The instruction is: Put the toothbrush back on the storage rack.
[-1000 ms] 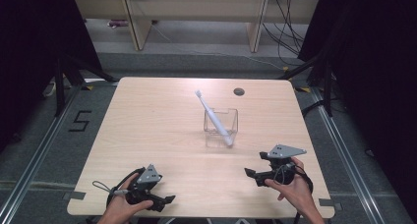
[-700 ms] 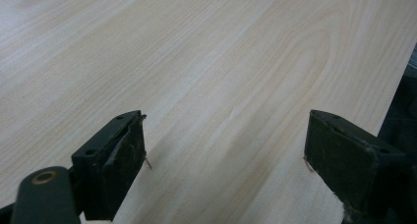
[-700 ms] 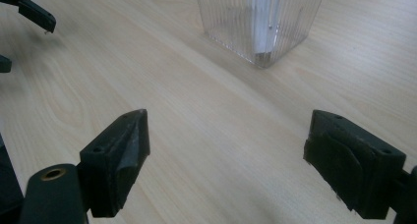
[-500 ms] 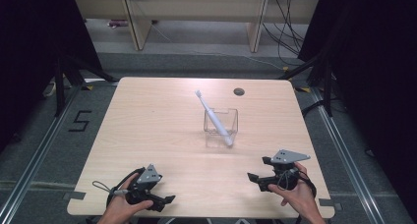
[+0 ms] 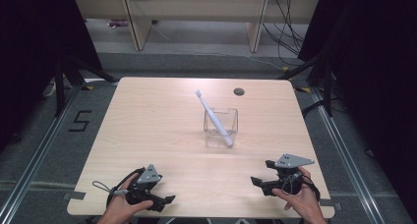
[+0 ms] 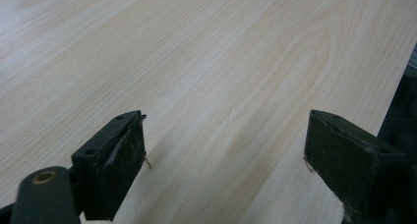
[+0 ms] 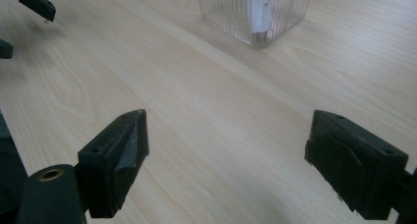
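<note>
With both tongs, left [image 5: 167,199] and right [image 5: 256,181], gaping and empty, advance the right squarely to the toothbrush [image 5: 214,118] leaning in the clear cup [image 5: 221,127] ahead.

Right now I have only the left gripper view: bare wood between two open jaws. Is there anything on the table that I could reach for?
Observer: Yes. A clear container stands near the middle of the table, and a white toothbrush leans in it, head up.
Operator: Where is the right gripper?
Observer: The right gripper is near the front edge on the right side. It is open and holds nothing.
Operator: Does it face the container?
Observer: Yes. In the right gripper view, the container's ribbed wall lies ahead between the jaws, apart from them.
</note>
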### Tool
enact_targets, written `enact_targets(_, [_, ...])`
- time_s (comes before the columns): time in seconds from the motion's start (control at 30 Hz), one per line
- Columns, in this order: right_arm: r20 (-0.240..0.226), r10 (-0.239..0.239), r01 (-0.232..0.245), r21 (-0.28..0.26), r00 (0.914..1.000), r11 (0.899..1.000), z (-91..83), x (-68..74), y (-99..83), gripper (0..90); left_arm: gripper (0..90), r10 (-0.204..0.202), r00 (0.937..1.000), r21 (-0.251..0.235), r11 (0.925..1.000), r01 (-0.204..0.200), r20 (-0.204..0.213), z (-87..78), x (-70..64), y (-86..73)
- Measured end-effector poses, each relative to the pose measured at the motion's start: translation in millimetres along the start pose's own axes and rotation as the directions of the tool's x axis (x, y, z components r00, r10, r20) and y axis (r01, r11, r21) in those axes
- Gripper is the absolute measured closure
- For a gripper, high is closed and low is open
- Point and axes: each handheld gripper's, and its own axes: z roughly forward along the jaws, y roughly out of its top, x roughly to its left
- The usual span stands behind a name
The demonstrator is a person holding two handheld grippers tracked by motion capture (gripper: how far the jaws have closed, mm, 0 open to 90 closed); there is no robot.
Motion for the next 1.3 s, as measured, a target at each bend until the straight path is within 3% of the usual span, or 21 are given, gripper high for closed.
enact_targets(0.03, [-0.007,0.035,-0.035,0.012,0.9993,0.999,-1.1,2.4,-1.3,16.4,14.9,-0.016,0.9999,-0.005,0.9999,0.016,0.000,0.5,-0.8,-0.3])
enact_targets(0.07, [0.008,-0.004,0.003,0.005,1.0000,1.000,-1.7,-0.3,-2.0,16.4,14.9,-0.017,0.9999,-0.013,0.9998,0.017,0.000,0.9,-1.2,-0.2])
enact_targets(0.1, [-0.014,0.032,-0.032,0.017,0.9994,0.999,-2.1,1.9,-3.4,16.4,14.9,-0.021,0.9998,-0.012,0.9997,0.021,0.001,1.0,-1.4,-0.3])
enact_targets(0.23, [0.002,0.002,-0.002,0.004,1.0000,1.000,-3.7,-0.2,-8.1,16.5,14.9,-0.013,0.9999,-0.013,0.9998,0.013,0.002,1.1,-0.9,-0.2])
enact_targets(0.27, [-0.003,0.031,-0.031,0.015,0.9995,0.999,-4.2,1.9,-9.3,16.4,14.9,-0.013,0.9999,-0.013,0.9998,0.013,0.002,1.1,-0.9,-0.2])
enact_targets(0.3, [0.009,0.000,0.000,0.013,1.0000,1.000,-5.0,-0.3,-9.7,16.4,14.9,-0.015,0.9999,-0.012,0.9998,0.015,0.001,1.0,-1.2,-0.2])
enact_targets(0.33, [-0.001,0.034,-0.034,0.021,0.9994,0.999,-5.0,2.3,-10.9,16.4,14.9,-0.014,0.9999,-0.012,0.9998,0.014,0.001,1.0,-1.1,-0.2])
enact_targets(0.4, [0.006,-0.001,0.001,0.013,1.0000,1.000,-5.1,0.5,-11.7,16.4,15.0,-0.014,0.9999,-0.011,0.9998,0.014,0.001,0.9,-1.1,-0.1])
enact_targets(0.47, [-0.006,0.029,-0.028,0.018,0.9996,0.999,-5.2,3.6,-13.2,16.4,14.9,-0.001,1.0000,-0.001,1.0000,0.001,0.000,0.0,-0.2,0.0])
enact_targets(0.5, [0.013,-0.010,0.010,0.020,0.9999,1.000,-5.9,1.9,-13.3,16.4,14.9,0.002,1.0000,-0.003,1.0000,-0.002,-0.007,0.2,0.2,0.1])
enact_targets(0.57, [0.006,0.008,-0.008,0.026,0.9999,1.000,-5.5,5.1,-15.0,16.4,14.9,0.000,1.0000,-0.004,1.0000,0.000,-0.006,0.1,0.1,0.0])
enact_targets(0.7, [-0.002,-0.007,0.007,0.040,1.0000,0.999,-6.1,6.4,-17.6,16.4,14.9,-0.013,0.9999,-0.013,0.9998,0.013,0.004,1.3,-1.1,-0.4])
enact_targets(0.77, [0.001,-0.012,0.011,0.045,0.9999,0.999,-7.2,6.2,-19.1,16.4,14.9,-0.016,0.9999,-0.012,0.9998,0.016,0.003,1.2,-1.1,-0.3])
enact_targets(0.8, [0.026,-0.012,0.011,0.049,0.9996,0.999,-8.8,6.3,-19.7,16.4,14.9,-0.025,0.9997,-0.012,0.9996,0.025,0.002,1.4,-1.4,-0.5])
enact_targets(0.93, [-0.009,0.002,-0.002,0.058,1.0000,0.998,-10.2,4.2,-22.1,16.4,14.9,-0.016,0.9999,-0.012,0.9998,0.016,0.002,1.1,-1.2,-0.3])
enact_targets(0.97, [0.020,-0.003,0.002,0.059,0.9998,0.998,-12.4,4.7,-22.7,16.4,14.9,-0.015,0.9999,-0.011,0.9998,0.015,0.002,1.1,-1.2,-0.3])
enact_targets(1.0, [-0.010,0.004,-0.003,0.061,0.9999,0.998,-11.5,4.0,-23.2,16.4,14.9,-0.016,0.9999,-0.012,0.9998,0.016,0.002,1.1,-1.3,-0.3])
enact_targets(1.07, [0.006,0.032,-0.032,0.061,0.9995,0.998,-12.7,6.3,-24.5,16.4,14.9,-0.001,1.0000,0.000,1.0000,0.001,0.001,0.0,-0.2,-0.1])
enact_targets(1.1, [-0.005,0.011,-0.011,0.066,0.9999,0.998,-12.3,4.0,-24.7,16.4,14.9,0.002,1.0000,-0.003,1.0000,-0.002,-0.007,0.1,0.3,0.0])
enact_targets(1.13, [0.009,0.045,-0.046,0.072,0.9989,0.996,-13.1,6.8,-25.5,16.4,14.9,-0.006,1.0000,-0.004,1.0000,0.006,-0.002,0.3,-0.4,-0.2])
enact_targets(1.3, [0.032,0.008,-0.010,0.059,0.9994,0.998,-13.7,3.8,-26.6,16.4,14.9,0.003,1.0000,-0.004,1.0000,-0.003,-0.005,0.2,0.2,-0.1])
